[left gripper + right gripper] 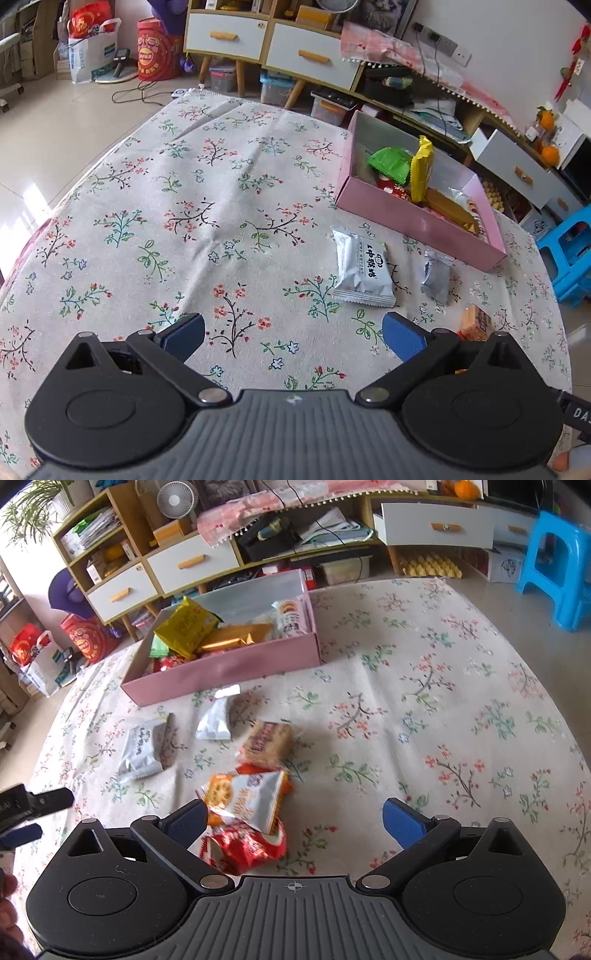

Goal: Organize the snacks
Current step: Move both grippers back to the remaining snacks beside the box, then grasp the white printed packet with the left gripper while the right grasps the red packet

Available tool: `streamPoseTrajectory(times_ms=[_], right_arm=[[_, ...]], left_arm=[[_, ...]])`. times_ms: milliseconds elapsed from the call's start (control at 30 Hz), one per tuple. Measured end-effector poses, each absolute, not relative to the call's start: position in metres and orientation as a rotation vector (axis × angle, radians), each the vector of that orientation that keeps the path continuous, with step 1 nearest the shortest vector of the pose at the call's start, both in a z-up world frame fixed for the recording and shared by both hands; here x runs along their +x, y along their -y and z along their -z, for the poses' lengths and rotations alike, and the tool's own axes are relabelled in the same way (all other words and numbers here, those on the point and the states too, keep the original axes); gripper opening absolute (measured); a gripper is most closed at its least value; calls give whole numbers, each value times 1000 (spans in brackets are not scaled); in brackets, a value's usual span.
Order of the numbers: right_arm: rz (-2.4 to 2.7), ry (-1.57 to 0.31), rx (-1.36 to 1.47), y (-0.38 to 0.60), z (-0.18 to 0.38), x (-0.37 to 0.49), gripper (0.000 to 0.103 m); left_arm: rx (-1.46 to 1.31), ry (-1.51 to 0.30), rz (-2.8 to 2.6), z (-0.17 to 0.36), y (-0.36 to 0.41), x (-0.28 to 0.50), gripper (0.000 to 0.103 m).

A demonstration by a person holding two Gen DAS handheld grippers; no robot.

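A pink box (pixel 417 218) (pixel 225 672) stands on the floral cloth and holds green, yellow, gold and red snack packs. In front of it lie a white packet (pixel 364 269) (pixel 142 747), a small silver packet (pixel 437 275) (pixel 216 718) and a tan biscuit pack (pixel 266 746) (pixel 476 323). An orange-and-white cracker bag (pixel 247 799) rests partly on a red pack (pixel 243 847). My left gripper (pixel 293 338) is open above bare cloth, left of the white packet. My right gripper (pixel 293 818) is open, its left pad beside the cracker bag and red pack.
The floral tablecloth (pixel 184 221) covers a table with bare room on its left and right sides. Wooden cabinets with white drawers (pixel 192 563) line the far wall. A blue plastic stool (pixel 557 565) stands at the right. The other gripper's tip (pixel 33 806) shows at the left edge.
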State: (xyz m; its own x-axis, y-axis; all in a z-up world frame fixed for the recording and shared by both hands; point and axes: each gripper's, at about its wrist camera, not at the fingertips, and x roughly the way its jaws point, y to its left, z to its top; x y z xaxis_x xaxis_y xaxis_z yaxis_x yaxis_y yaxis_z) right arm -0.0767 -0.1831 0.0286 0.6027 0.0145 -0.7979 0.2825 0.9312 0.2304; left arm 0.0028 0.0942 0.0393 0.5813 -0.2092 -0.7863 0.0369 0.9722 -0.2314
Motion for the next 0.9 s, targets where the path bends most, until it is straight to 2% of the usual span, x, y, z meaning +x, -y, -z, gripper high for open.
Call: streamPoseTrajectory(times_ms=[300,633,733,800,833,867,900], right_arm=[[117,-925,347,184,-13,-78,102],[43,-930,309,164,2,-70,99],[20,-926,317,164,3,-71,82],[1,-923,343,166,3,-72,58],[-8,-920,353,167,3,-73,51],[-12,-920,362,168,2,-72,46],[-14,-919,374,170,2,-72,46]], left_arm=[[-190,-951,130,-32,-95,10,102],[-88,-921,212,-23,-44,44,102],[-37,-941,218,-11,-27,58,97],[-4,-929,219,-6,-19,61,96],[14,-921,218,-3,-17,62,94],[33,-921,205,-1,-15,63,90],[42,-927,188,2,-14,64,80]])
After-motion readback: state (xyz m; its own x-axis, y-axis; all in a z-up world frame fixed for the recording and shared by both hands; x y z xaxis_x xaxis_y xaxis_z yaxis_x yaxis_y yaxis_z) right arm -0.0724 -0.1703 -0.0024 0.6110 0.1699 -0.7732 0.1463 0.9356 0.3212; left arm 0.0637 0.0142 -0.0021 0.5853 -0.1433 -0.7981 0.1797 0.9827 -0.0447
